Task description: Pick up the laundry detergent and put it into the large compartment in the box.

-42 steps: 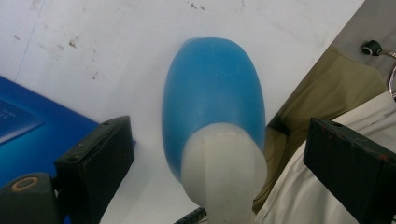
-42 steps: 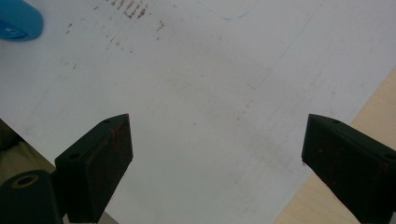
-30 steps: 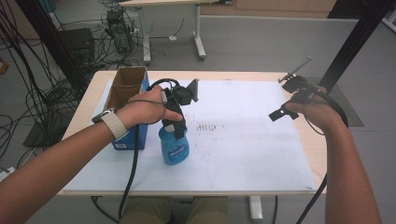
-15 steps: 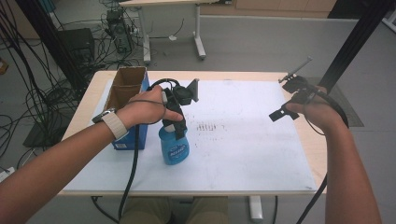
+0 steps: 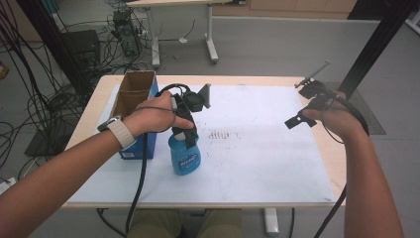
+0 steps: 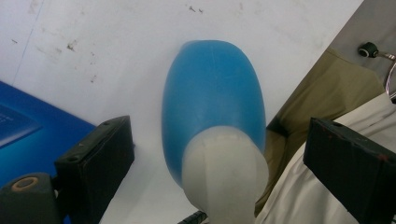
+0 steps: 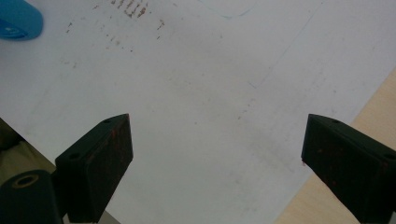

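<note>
A blue plastic bottle (image 5: pixel 184 157) with a pale neck (image 6: pixel 224 163) stands upright on the white mat (image 5: pixel 257 148), just right of the box. My left gripper (image 5: pixel 184 130) hangs over it, pointing down, and is open; in the left gripper view (image 6: pixel 219 135) its jaws stand wide on either side of the bottle's neck without touching it. My right gripper (image 5: pixel 298 120) is held above the mat's right side, open with nothing between its jaws (image 7: pixel 215 135). A corner of the blue bottle (image 7: pixel 17 18) shows far off in the right gripper view.
An open cardboard box with blue sides (image 5: pixel 132 104) stands at the mat's left edge, close to the bottle; its blue side (image 6: pixel 28 123) shows beside the left jaw. Faint dark marks (image 5: pixel 220 135) dot the mat's middle. The bare wooden table edge (image 5: pixel 333 153) runs along the right.
</note>
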`<state>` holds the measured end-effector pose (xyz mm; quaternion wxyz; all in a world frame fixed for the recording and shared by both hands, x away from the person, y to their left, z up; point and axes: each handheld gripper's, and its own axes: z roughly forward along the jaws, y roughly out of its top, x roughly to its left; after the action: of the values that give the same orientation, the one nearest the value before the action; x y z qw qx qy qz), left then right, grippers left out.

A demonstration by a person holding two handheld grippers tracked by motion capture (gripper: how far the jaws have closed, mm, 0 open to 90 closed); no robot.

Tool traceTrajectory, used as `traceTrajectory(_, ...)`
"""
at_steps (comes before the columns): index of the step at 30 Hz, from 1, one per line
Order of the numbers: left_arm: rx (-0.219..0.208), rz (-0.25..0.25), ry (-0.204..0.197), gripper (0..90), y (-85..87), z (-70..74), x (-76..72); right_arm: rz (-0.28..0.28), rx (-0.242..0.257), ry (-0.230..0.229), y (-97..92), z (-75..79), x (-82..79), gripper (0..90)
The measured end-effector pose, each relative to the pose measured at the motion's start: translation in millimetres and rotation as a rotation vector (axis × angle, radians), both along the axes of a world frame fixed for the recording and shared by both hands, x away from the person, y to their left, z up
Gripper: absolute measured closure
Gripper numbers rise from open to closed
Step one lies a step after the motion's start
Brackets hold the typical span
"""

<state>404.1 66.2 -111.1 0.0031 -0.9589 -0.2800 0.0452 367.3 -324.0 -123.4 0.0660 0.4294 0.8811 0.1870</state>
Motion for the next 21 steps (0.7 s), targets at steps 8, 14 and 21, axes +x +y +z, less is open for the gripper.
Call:
traceTrajectory(8, -0.001, 0.002, -0.001, 9.0, 1.6, -0.9, 0.7, 0.003, 0.0, 0.0, 0.8, -0.2, 0.8, 8.7)
traceTrajectory(14, -0.001, 0.005, 0.0, 9.0, 2.3, -1.6, 0.7, 0.005, 0.0, 0.002, 1.8, -0.4, 1.4, 8.7)
traceTrajectory(21, -0.003, 0.009, 0.004, 9.1, 3.0, -3.1, 1.5, 0.006, 0.001, 0.003, 2.0, -0.4, 1.6, 8.7)
